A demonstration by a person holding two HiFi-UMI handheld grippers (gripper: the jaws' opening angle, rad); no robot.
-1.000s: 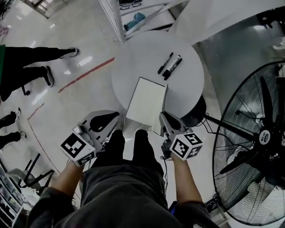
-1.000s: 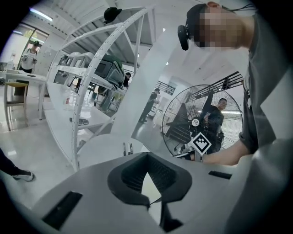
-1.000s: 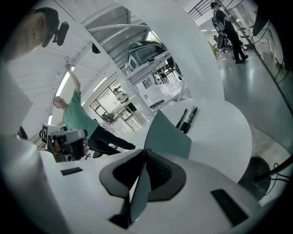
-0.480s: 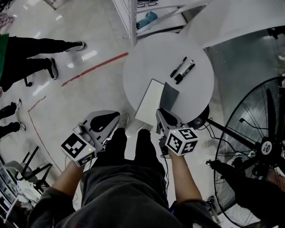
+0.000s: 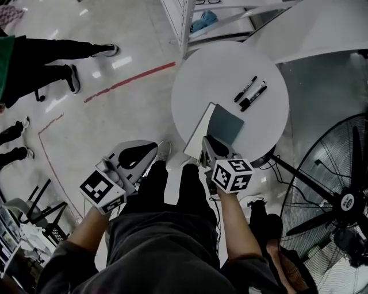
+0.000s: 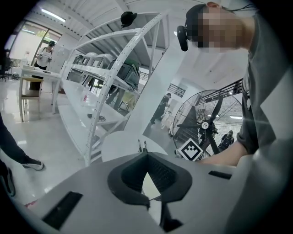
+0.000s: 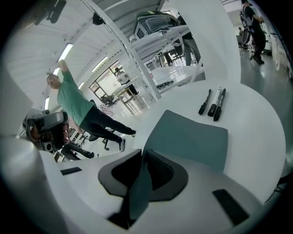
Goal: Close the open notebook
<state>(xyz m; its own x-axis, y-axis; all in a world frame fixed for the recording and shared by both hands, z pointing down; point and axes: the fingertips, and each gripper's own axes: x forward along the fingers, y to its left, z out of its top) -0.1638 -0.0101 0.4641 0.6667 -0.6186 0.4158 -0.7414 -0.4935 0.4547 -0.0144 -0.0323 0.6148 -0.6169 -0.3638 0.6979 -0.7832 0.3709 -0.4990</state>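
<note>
Notebook (image 5: 198, 135) is sitting at the lower edge of the round white table (image 5: 213, 74), right of centre in the head view, and is looking nearly closed. Its grey-green cover (image 5: 225, 127) is lying over the white pages, which are showing as a strip along the cover's left side. Right gripper (image 5: 204, 143) is reaching in from below and pinching the cover's near edge. In the right gripper view that edge is curling up off the pages and running between the two dark pads (image 7: 158, 171). The jaws have just been opening, with the cover between them and the pads touching it. Left gripper (image 5: 150, 150) is hanging over the floor at lower left of the table, apart from the notebook, jaws together and gripping nothing. The left gripper view is showing its tips meeting, with only the table top beyond. Black markers (image 5: 250, 93) are lying side by side toward the table's upper right, well apart from the notebook. Big floor fan (image 5: 339, 195) is standing at the lower right edge, white shelving (image 5: 190, 17) is running along the top, and a bystander's legs (image 5: 46, 63) are showing at upper left.
</note>
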